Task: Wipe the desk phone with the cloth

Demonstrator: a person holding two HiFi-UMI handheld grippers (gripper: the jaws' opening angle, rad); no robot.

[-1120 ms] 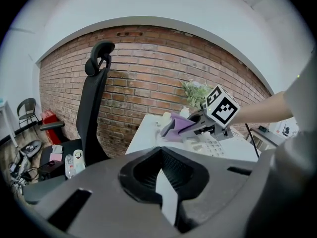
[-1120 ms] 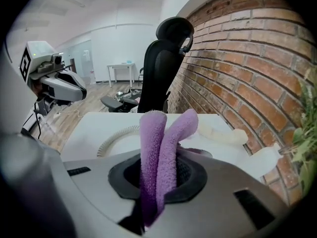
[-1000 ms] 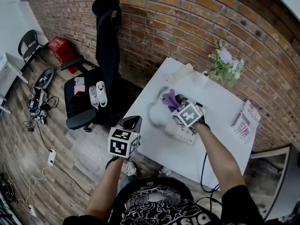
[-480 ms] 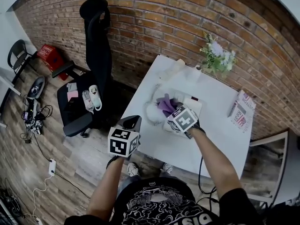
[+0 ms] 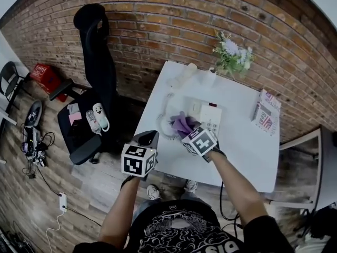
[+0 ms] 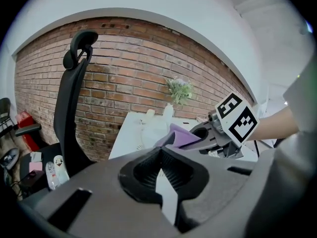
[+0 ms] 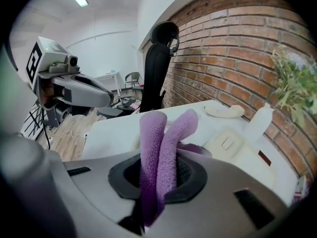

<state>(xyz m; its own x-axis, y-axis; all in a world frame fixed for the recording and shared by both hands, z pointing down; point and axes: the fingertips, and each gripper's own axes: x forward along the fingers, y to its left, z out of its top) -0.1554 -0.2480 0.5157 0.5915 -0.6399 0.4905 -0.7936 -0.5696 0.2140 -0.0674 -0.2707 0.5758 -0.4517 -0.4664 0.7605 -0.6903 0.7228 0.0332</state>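
Step in hand: wiping the desk phone (image 5: 209, 116) base with the cloth (image 7: 158, 133).

**Tong state**
- Right tongs (image 7: 157, 168): clenched on the cloth, which stands out of the jaws as two purple folds.
- Left tongs (image 6: 159, 152): jaws together at the tips, nothing between them. They are held off the table (image 5: 247, 141), well to the left of the phone on the person's side.

**Position**
- The cloth is at the phone's left edge, on the person's side, above the coiled cord (image 5: 167, 126). Whether it touches the housing cannot be told.
- The handset (image 5: 182, 74) is off the cradle and lies beyond the phone, to its far left.

**Orientation**
- The phone base lies flat. Its long axis appears to run from the brick-wall side toward the person.
- The display end points at the wall and the keypad end faces the person.
- The handset's long axis lies roughly crosswise to that of the base.

**Procedure (recommended)**
1. Lay the protruding folds flat on the housing; do not let the jaw tips touch it.
2. Stroke along the long axis, display end to keypad end, with light pressure so no key is depressed.
3. Steer clear of the cord, which could snag and drag the base.
4. If the base slides, brace it with the left tongs
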